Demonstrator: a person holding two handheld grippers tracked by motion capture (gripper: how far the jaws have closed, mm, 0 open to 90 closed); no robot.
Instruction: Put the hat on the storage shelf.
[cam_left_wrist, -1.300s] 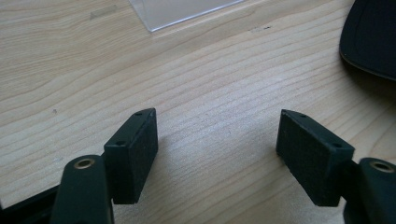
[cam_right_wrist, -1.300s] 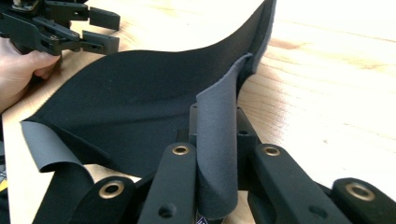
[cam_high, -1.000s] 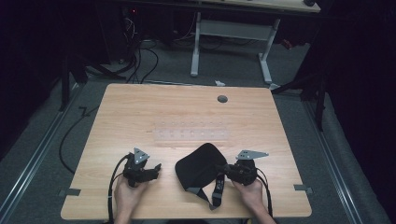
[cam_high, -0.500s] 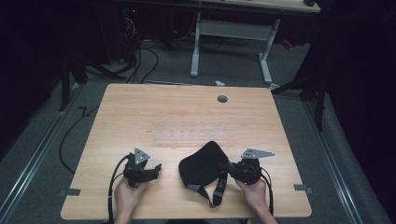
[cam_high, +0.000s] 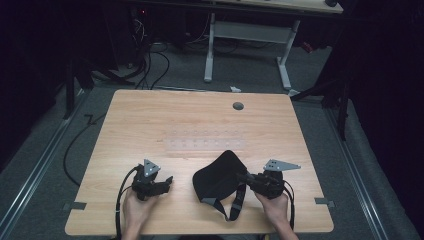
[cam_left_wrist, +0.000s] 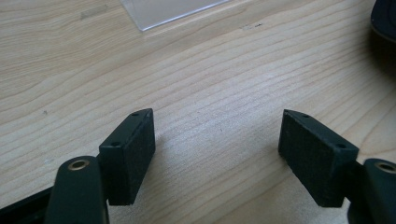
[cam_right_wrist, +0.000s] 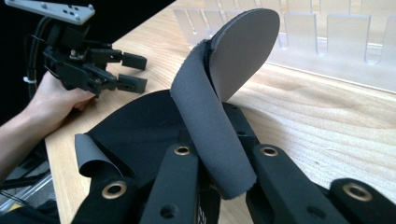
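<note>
- The right gripper (cam_right_wrist: 219, 177) is pinching a grey strap (cam_right_wrist: 205, 121) of the black fabric pad (cam_high: 220, 175) between its two jaws, which are pressed tight on the band; the strap is curling up and over from the pinch to a rounded tab end.
- The left gripper (cam_left_wrist: 219, 144) is sitting with its jaws spread wide over bare wood, gripping nothing; the pad's dark edge is just showing at the upper right of the left gripper view.
- The pad itself is lying on the table (cam_high: 150, 120) near the front edge, between the two grippers, with a looped strap (cam_high: 235, 205) trailing toward the person.
- Judging the step as lifting or unfolding the pad, keeping the pinch well in from the strap's frayed edge is likely helping, since the band looks thin and slippery.
- Bringing the open left gripper onto the pad's near edge would probably be steadying it.
- A clear slotted rack (cam_right_wrist: 299, 37) is standing just beyond the pad; it is worth swinging the strap clear of it.
</note>
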